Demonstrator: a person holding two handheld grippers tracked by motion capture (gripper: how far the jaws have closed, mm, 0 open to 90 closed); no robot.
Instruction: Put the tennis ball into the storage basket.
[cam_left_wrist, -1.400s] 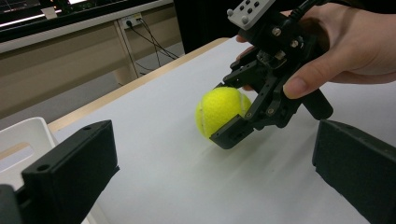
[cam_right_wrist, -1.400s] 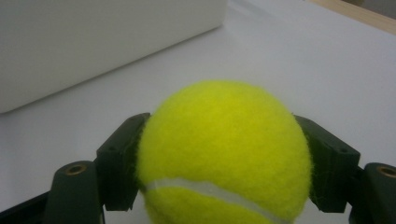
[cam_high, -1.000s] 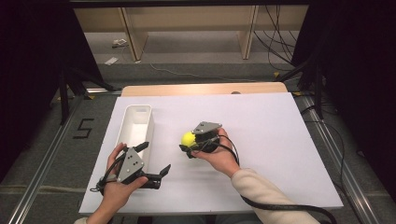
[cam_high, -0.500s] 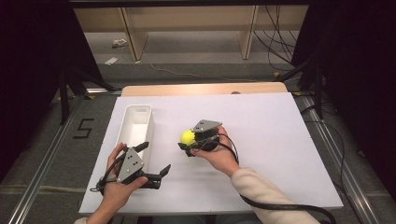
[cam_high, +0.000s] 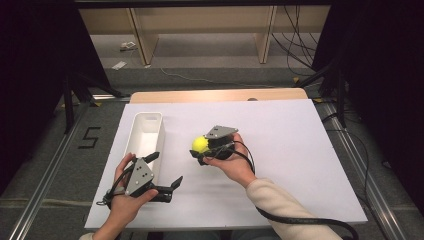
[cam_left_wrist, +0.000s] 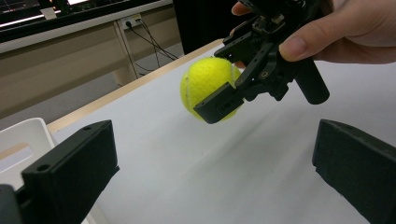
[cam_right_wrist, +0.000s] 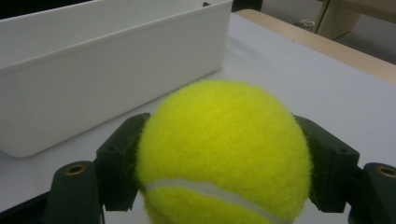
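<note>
From the high view, the right gripper (cam_high: 199, 150) pinches a yellow tennis ball (cam_high: 200, 144) between its jaws, held just above the white table (cam_high: 300, 150). A long white bin (cam_high: 131, 145) lies ahead of the ball and a little apart from it, on the side towards the other hand. The left gripper (cam_high: 166, 170) rests low beside the near end of that bin, jaws spread and empty.

In the left gripper view, its own two black jaws stand wide apart with nothing between them; beyond them the tennis ball (cam_left_wrist: 208, 86) hangs clear of the tabletop, clamped by the right gripper (cam_left_wrist: 219, 100).

In the right gripper view, the tennis ball (cam_right_wrist: 224, 149) sits squeezed between both jaws, with the white bin (cam_right_wrist: 116, 60) straight ahead, near but not touching.

I judge the pick-up done and the carry under way; dropping the ball into the bin is left.

Count: one ball, one bin, two grippers
</note>
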